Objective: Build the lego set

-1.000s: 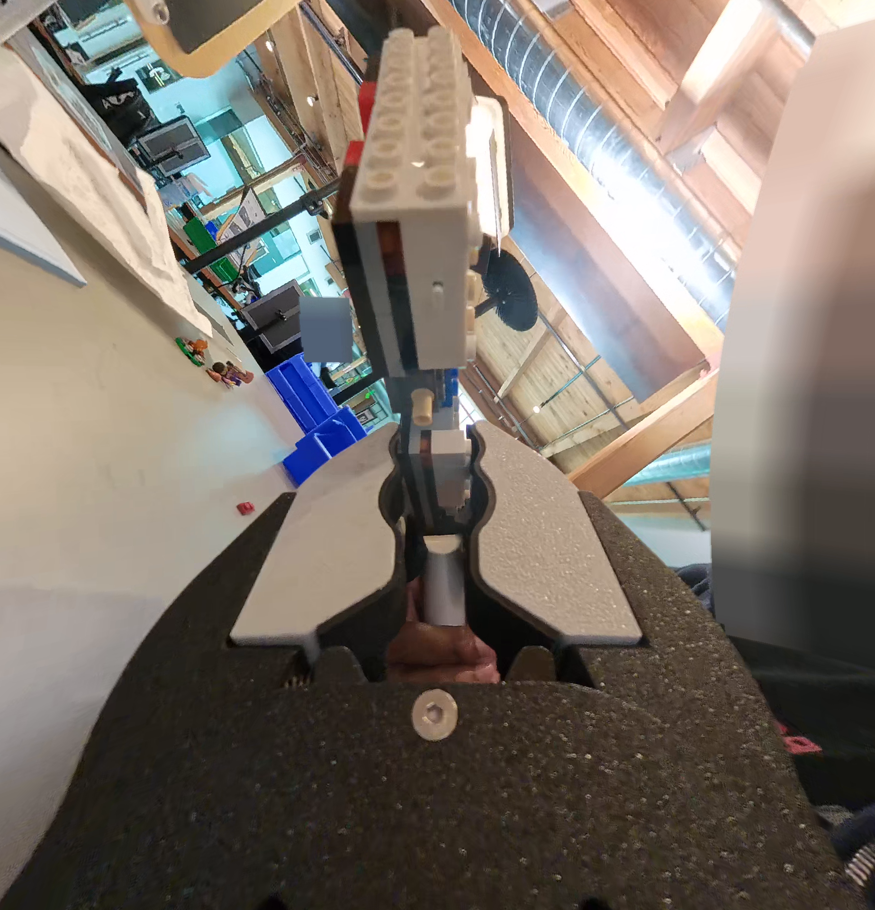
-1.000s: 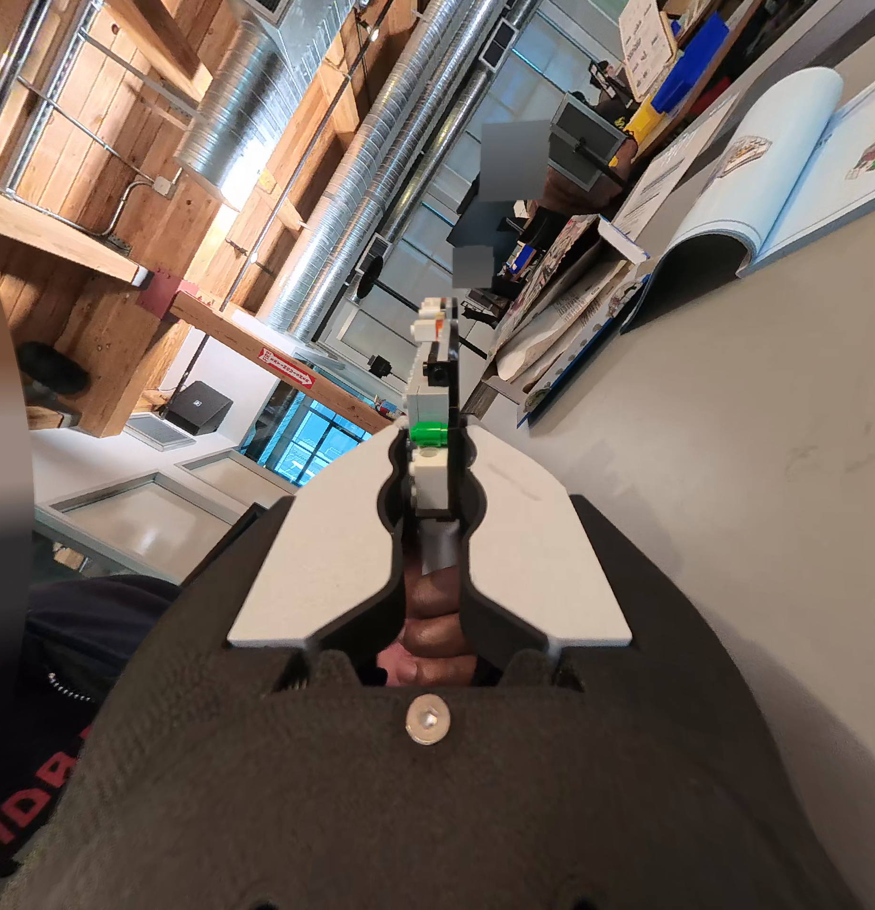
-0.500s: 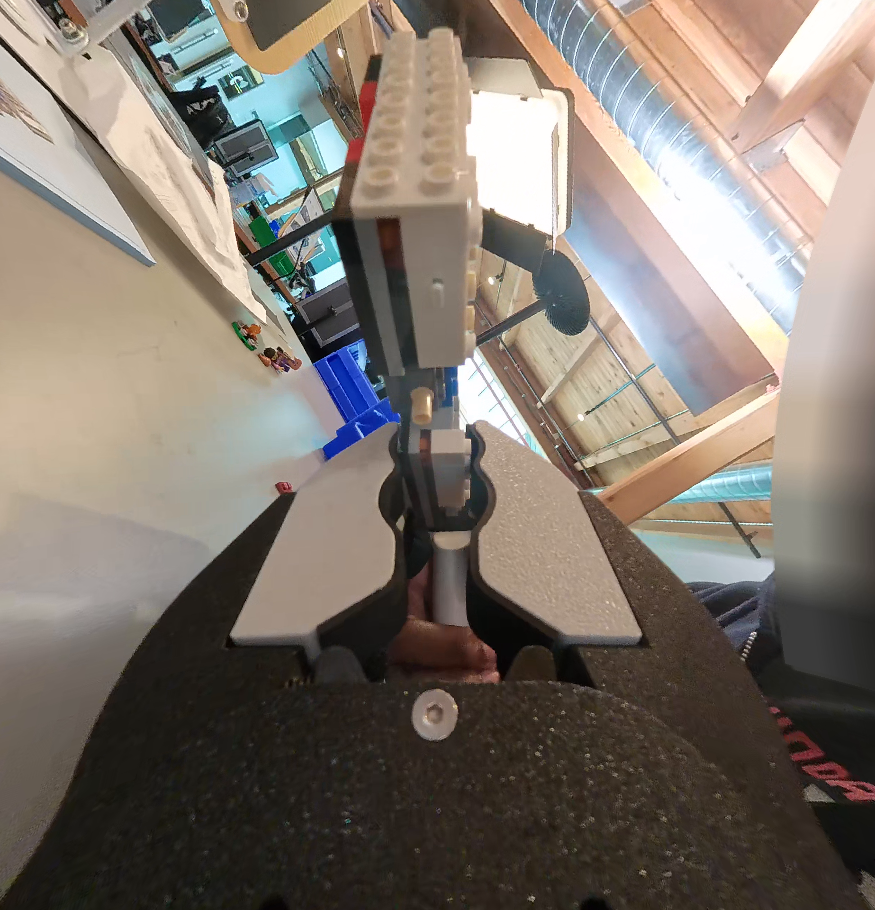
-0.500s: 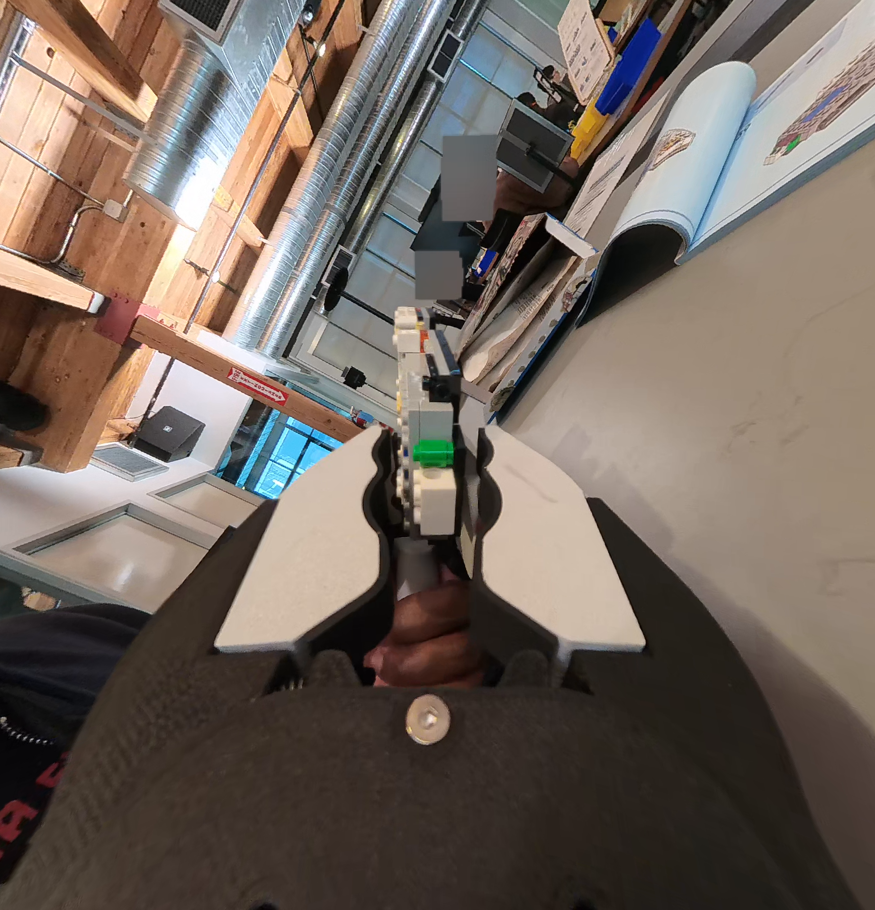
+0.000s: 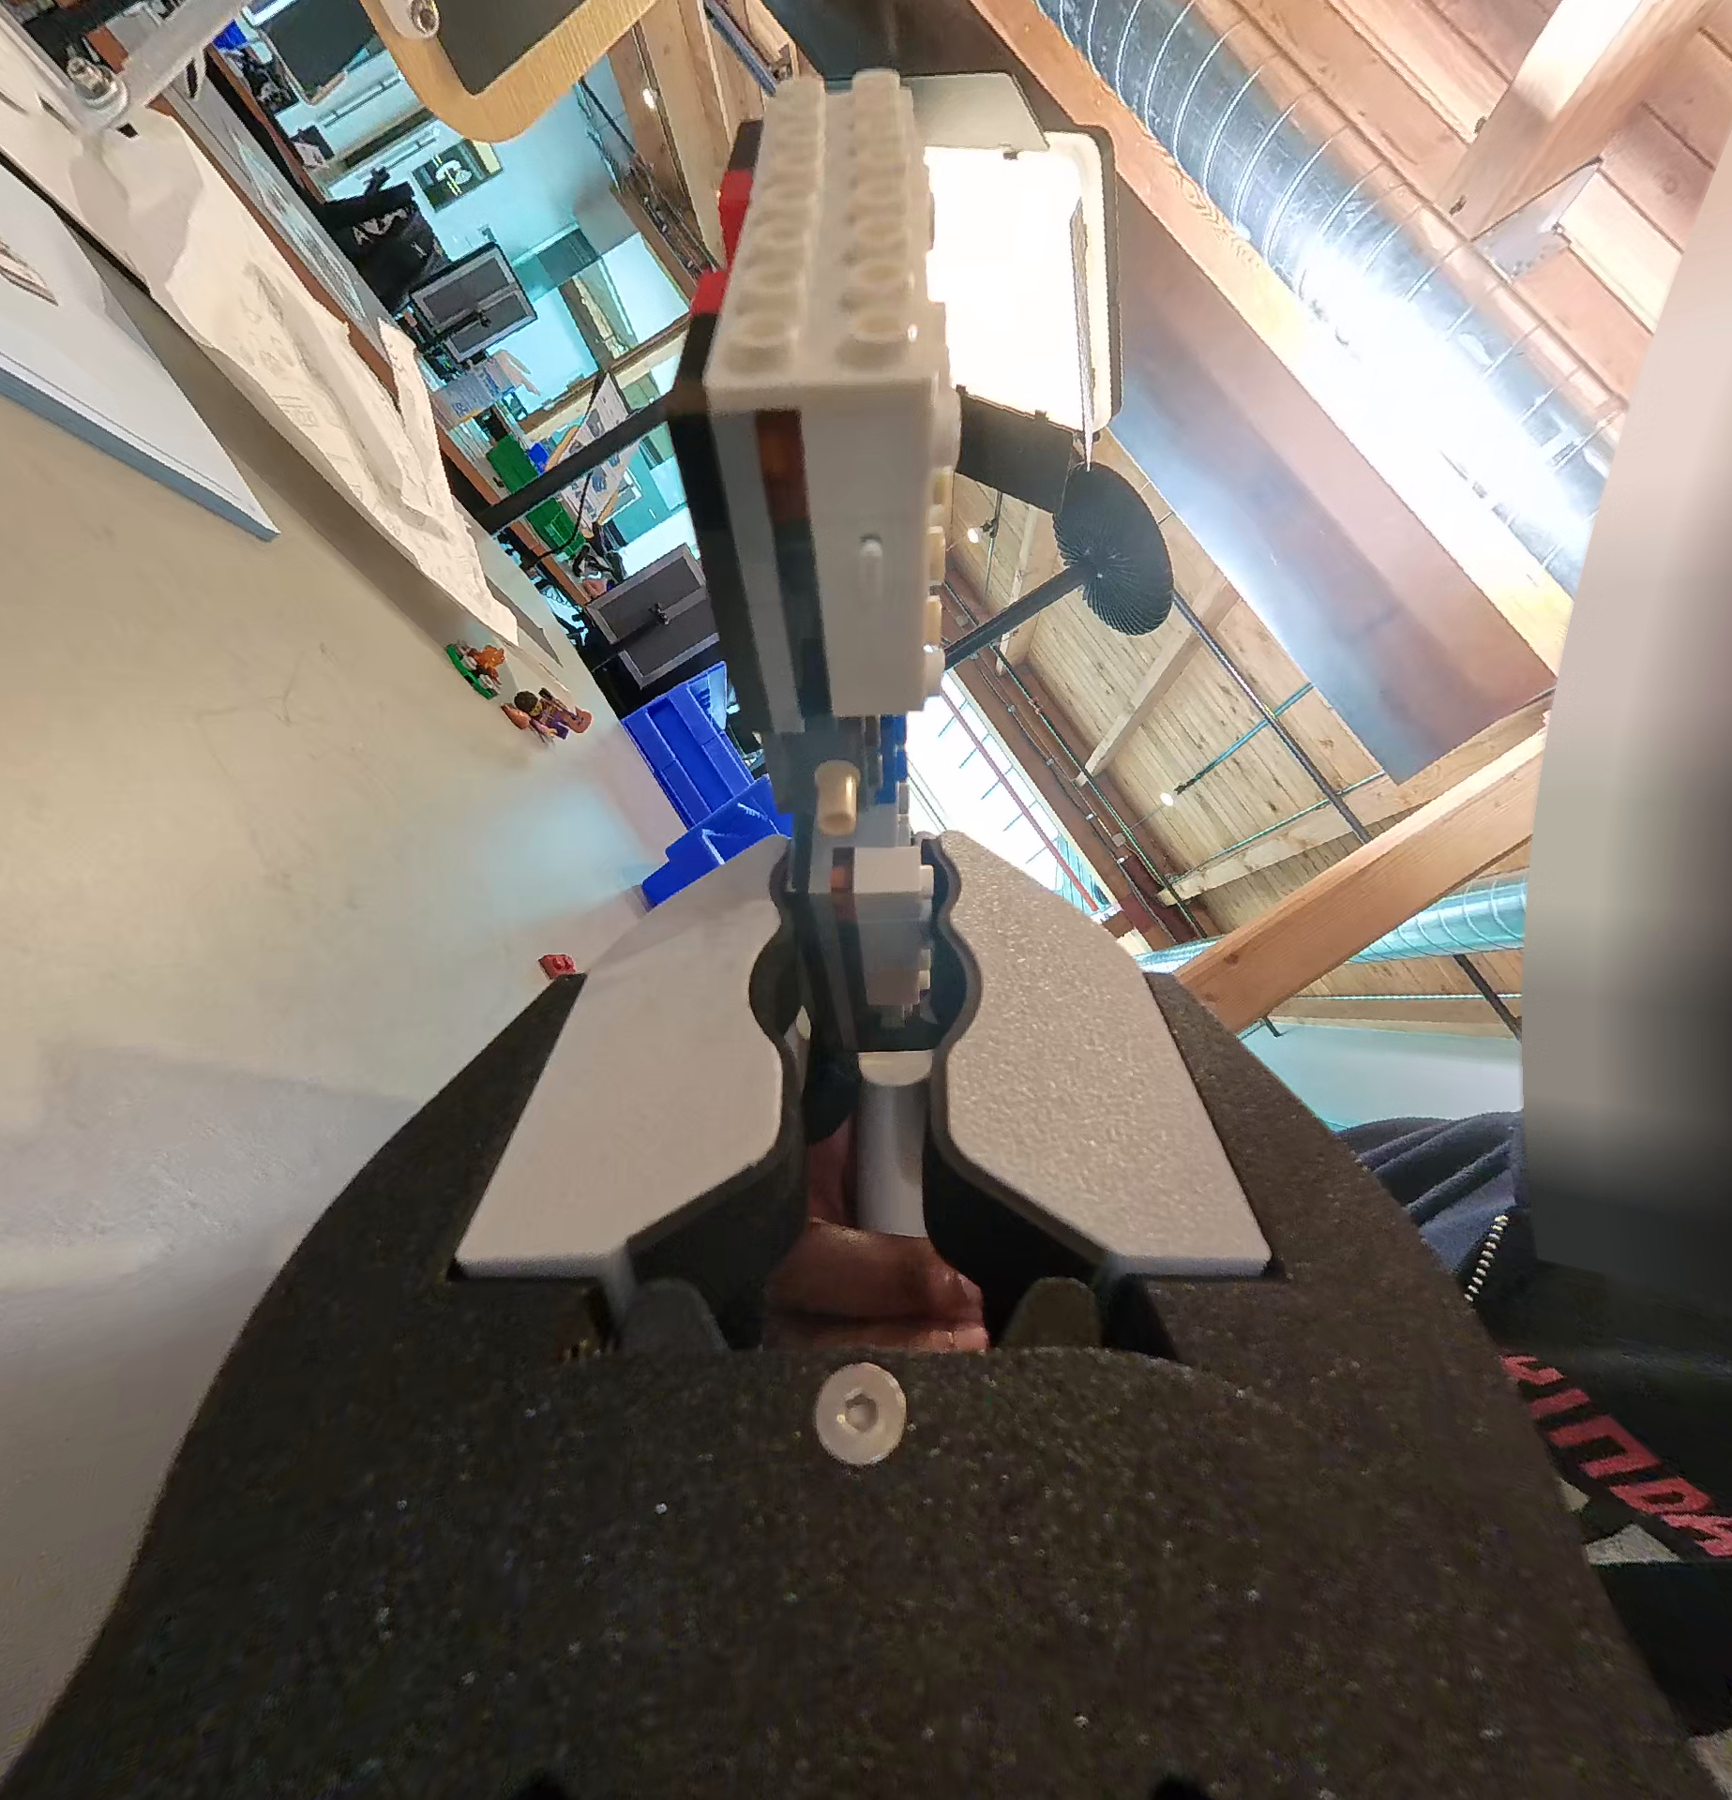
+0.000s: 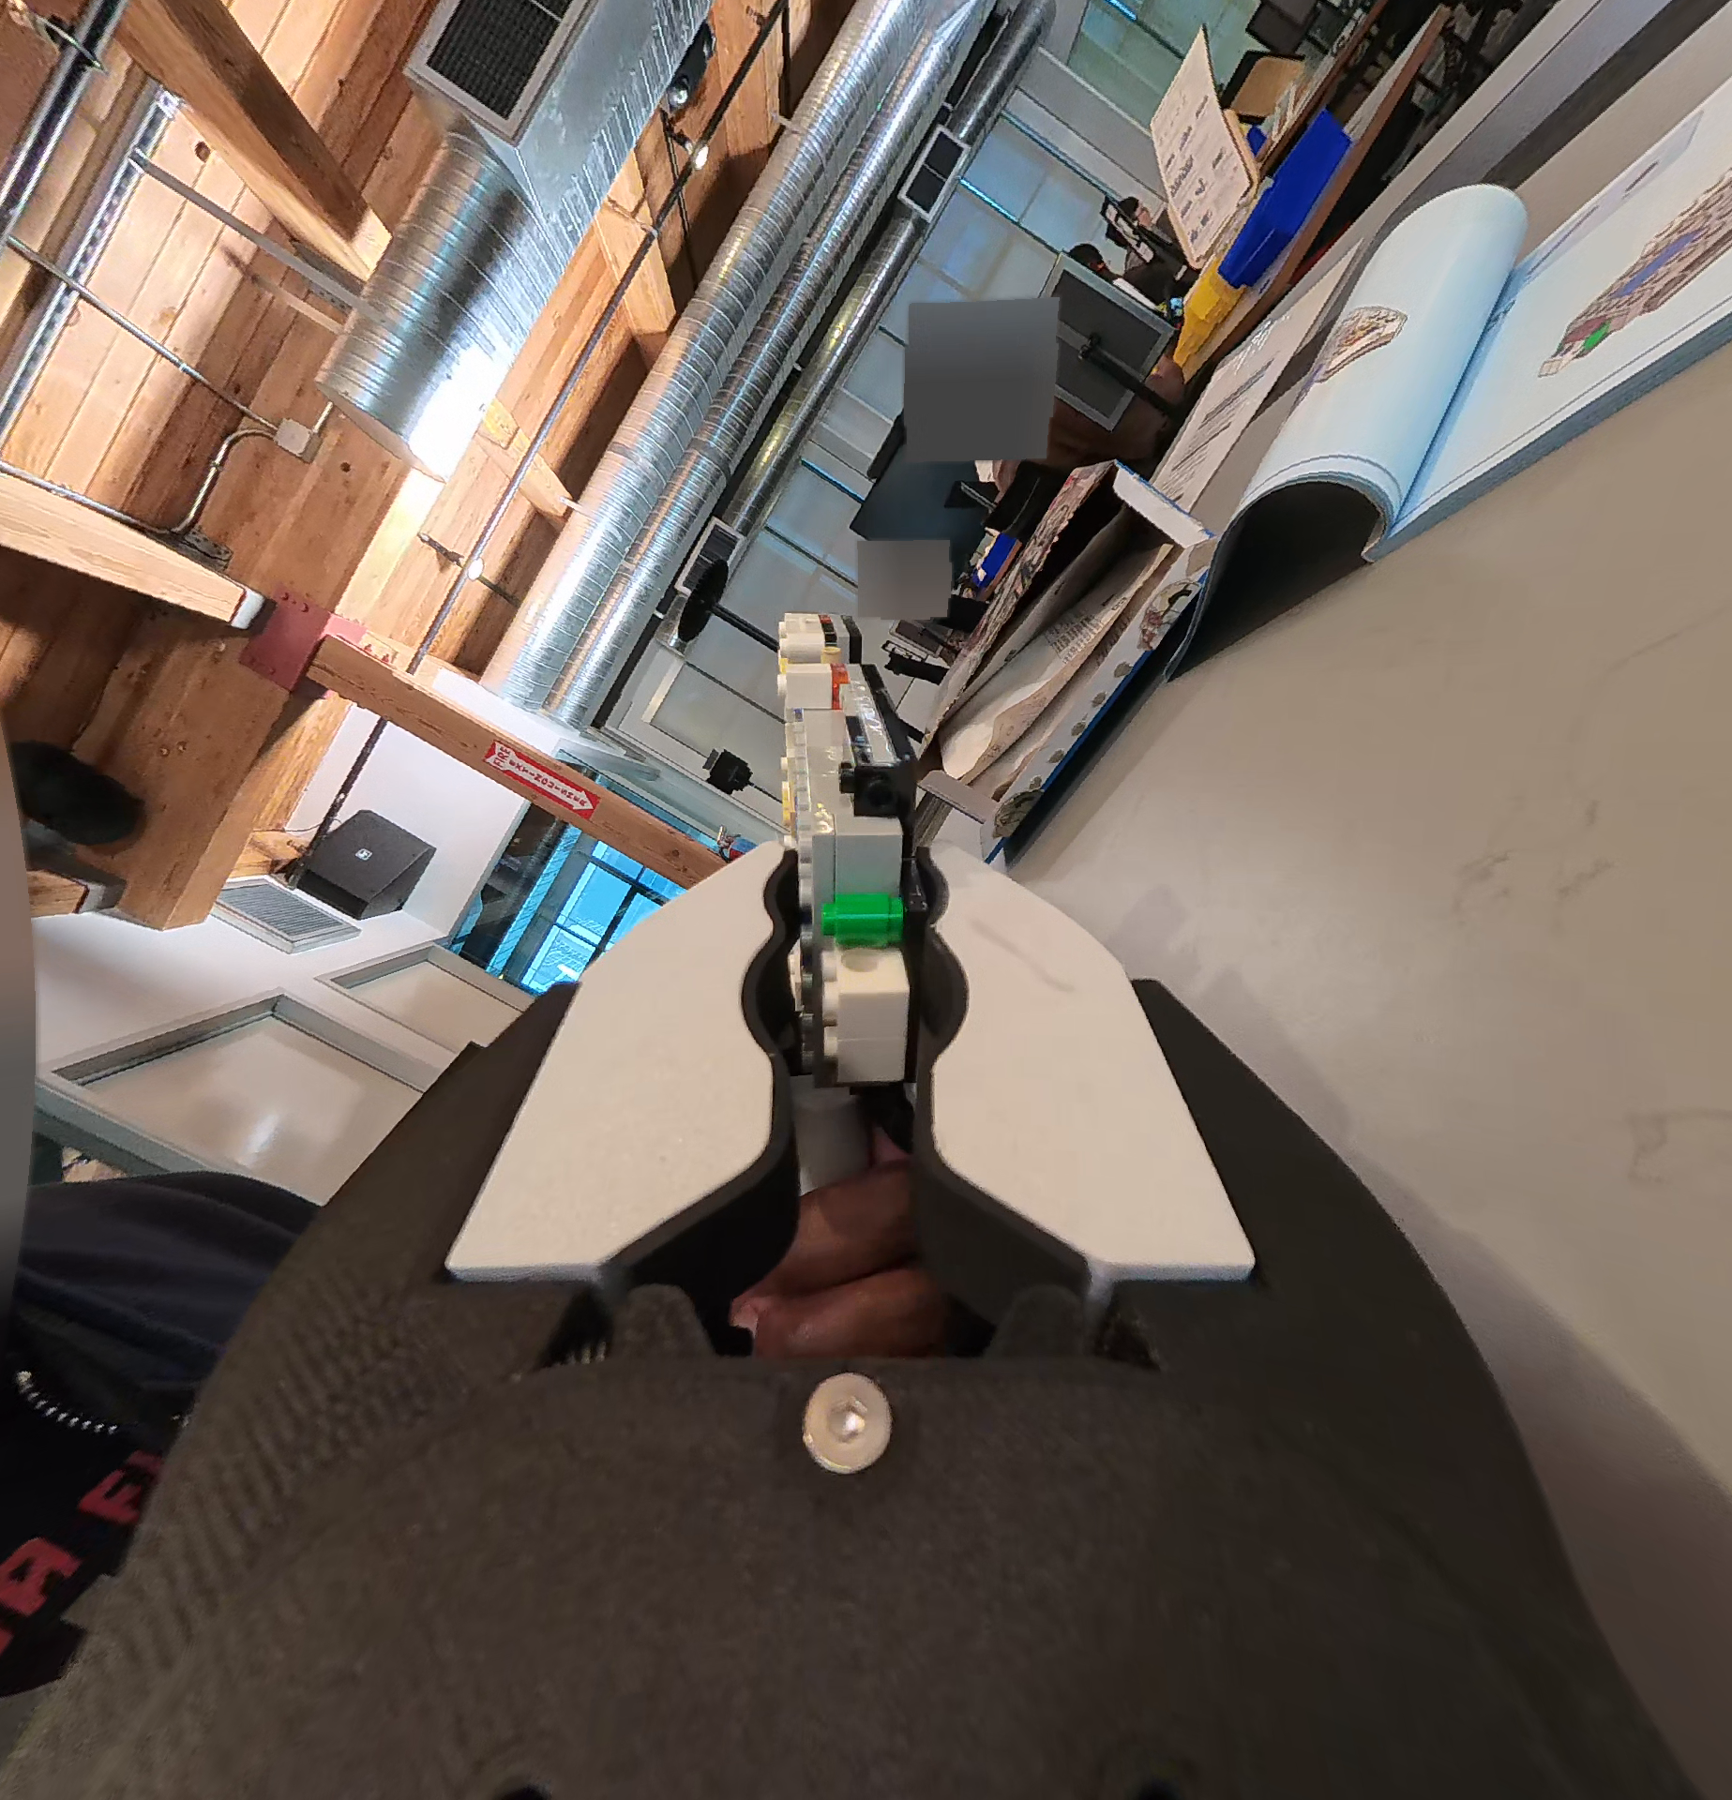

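In the left wrist view my left gripper (image 5: 857, 862) is shut on the narrow lower end of a toy-brick build (image 5: 823, 487). The build is white, grey and black, with a tan pin (image 5: 835, 794) and blue parts, and it stands up in the air beyond the fingertips. In the right wrist view my right gripper (image 6: 847, 867) is shut on a long, thin brick build (image 6: 842, 769) of white and grey bricks. It has a green piece (image 6: 862, 920) between the pads and a black piece (image 6: 881, 794) just past them. Neither view shows the other gripper.
The beige table (image 5: 160, 828) lies along the left of the left wrist view, with two toy figures (image 5: 545, 711), a small red piece (image 5: 557, 964), papers (image 5: 306, 341) and blue bins (image 5: 691, 740). An open booklet (image 6: 1485, 321) and stacked booklets (image 6: 1066, 682) lie on the table (image 6: 1427, 877) on the right. Both grippers' tips are close together, under 4 cm apart.
My right gripper's pads spread a little around its build half a second ago and have come together on it once more. Both grippers tilted slightly. The left grasp is unchanged.
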{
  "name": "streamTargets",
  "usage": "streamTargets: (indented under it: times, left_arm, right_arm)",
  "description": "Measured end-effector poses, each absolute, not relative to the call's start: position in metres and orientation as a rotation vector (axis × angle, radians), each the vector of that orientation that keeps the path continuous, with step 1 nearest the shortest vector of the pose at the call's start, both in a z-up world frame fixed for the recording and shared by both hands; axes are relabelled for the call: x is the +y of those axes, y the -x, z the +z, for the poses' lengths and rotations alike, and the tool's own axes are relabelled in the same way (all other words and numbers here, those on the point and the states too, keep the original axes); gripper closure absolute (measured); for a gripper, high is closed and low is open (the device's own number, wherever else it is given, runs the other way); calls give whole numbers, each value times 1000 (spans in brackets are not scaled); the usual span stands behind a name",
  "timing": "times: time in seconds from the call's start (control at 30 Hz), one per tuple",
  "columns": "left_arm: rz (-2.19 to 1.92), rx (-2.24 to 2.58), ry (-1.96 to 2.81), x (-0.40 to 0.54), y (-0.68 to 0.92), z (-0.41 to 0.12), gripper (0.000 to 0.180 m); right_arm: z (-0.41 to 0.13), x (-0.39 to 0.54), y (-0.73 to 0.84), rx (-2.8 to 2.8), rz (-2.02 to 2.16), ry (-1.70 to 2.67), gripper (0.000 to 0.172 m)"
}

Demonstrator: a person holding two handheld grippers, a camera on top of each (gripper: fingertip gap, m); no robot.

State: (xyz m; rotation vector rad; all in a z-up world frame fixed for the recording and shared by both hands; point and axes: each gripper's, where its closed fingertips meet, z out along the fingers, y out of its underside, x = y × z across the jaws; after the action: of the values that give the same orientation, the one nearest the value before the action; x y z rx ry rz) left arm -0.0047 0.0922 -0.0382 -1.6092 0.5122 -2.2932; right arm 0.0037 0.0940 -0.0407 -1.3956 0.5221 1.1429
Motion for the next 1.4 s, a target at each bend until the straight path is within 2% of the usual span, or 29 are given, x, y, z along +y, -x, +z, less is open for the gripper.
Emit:
streamTargets:
  times: [0.73,0.93,1.1,1.4]
  left_arm:
    - [-2352,525,1507,87,6,-28,158]
    - [-2372,494,1516,88,6,-30,158]
    - [-2341,525,1510,85,6,-29,158]
    - [-2341,553,1485,82,7,-27,158]
  right_arm:
    - [-29,87,-2,439,1104,1344,153]
    - [-30,88,3,426,1106,1371,139]
    - [-32,88,2,440,1108,1371,151]
    - [-29,86,4,417,1122,1340,154]
